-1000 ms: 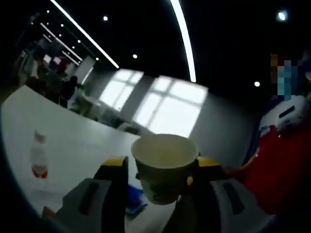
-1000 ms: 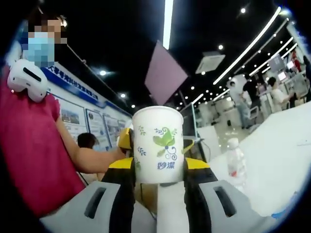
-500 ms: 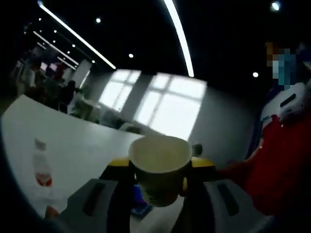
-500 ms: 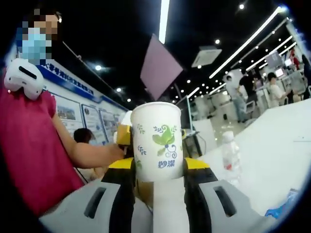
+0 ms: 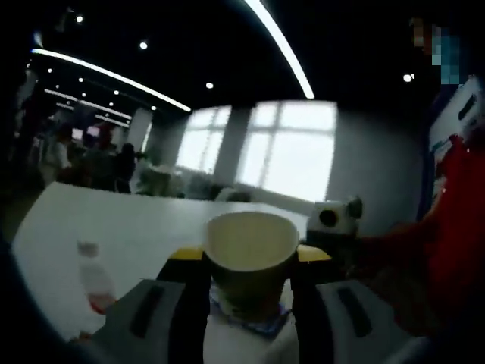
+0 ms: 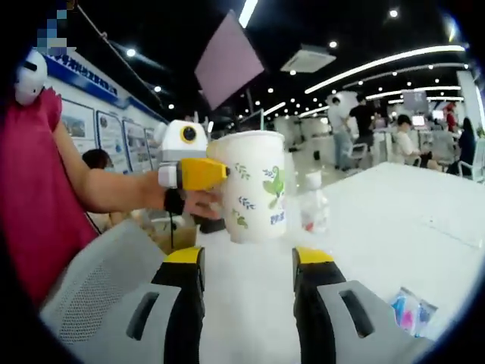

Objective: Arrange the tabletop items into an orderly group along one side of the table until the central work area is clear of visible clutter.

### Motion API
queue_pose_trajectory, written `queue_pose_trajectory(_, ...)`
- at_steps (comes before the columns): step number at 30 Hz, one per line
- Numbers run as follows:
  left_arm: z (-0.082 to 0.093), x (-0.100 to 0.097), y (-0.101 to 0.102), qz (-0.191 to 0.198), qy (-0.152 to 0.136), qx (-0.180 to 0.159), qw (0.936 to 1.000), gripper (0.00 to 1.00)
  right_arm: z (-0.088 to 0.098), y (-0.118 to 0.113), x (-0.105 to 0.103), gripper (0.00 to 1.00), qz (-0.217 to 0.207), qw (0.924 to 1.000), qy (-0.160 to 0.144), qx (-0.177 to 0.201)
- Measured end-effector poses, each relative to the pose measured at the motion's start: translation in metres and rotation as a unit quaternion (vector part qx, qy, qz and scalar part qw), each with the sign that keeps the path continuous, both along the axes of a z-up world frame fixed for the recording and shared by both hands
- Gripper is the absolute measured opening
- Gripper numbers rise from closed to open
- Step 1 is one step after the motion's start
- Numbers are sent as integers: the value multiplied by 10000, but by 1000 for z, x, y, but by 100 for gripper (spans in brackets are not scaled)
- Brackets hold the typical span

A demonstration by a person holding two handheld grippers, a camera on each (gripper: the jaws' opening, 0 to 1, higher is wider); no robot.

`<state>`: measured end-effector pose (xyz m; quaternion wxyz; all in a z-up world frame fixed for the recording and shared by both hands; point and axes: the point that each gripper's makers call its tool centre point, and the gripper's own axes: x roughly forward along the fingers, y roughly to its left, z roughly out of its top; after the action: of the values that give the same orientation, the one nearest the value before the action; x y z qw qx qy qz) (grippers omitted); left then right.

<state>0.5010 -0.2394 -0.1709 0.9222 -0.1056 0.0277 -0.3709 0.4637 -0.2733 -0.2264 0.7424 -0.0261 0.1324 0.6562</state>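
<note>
Plainly the paper cup (image 5: 251, 262) is the thing at risk: it sits clamped between the yellow-tipped jaws of the left hand-held gripper (image 5: 250, 265), lifted above the white table (image 5: 144, 227), and its thin wall looks soft enough that a firmer squeeze could buckle the rim or let it slip out sideways. From the right gripper view the same cup (image 6: 254, 186) hangs in the air with its green leaf print facing the camera, held by the left tool from the left, with a hand (image 6: 198, 203) just behind it. The right hand-held gripper (image 6: 248, 262) stands wide and empty, near and below the cup, apart from it; if it were raised carelessly it could knock the cup. A small plastic bottle (image 6: 313, 203) stands on the table just right of the cup in that view, so a hasty set-down might tip it. The same bottle (image 5: 95, 277) stands at the near left in the left gripper view. A colourful packet (image 6: 411, 311) lies at the near right, another thing to dodge when placing.
</note>
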Motion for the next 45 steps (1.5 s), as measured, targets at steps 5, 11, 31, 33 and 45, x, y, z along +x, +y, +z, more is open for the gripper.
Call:
queue_pose_trajectory(5, -16, 29, 12, 623, 107, 108, 9979, 38, 0, -10, 7, 44, -169, 9999, 9, -20)
queue_pose_trajectory(11, -36, 52, 16, 1102, 167, 371, 9931, 38, -2, -18, 13, 42, -314, 9995, 60, 15)
queue_pose_trajectory(31, -122, 103, 18, 2721, 733, 1063, 9536, 36, -3, -26, 24, 35, -529, 9979, 272, 271)
queue_pose_trajectory(33, -127, 106, 21, 2836, 711, 1121, 9497, 36, -3, -29, 27, 35, -587, 9974, 299, 292)
queue_pose_trajectory(45, -146, 119, 43, 3359, 731, 1196, 9314, 36, -2, -29, 30, 33, -594, 9962, 446, 460)
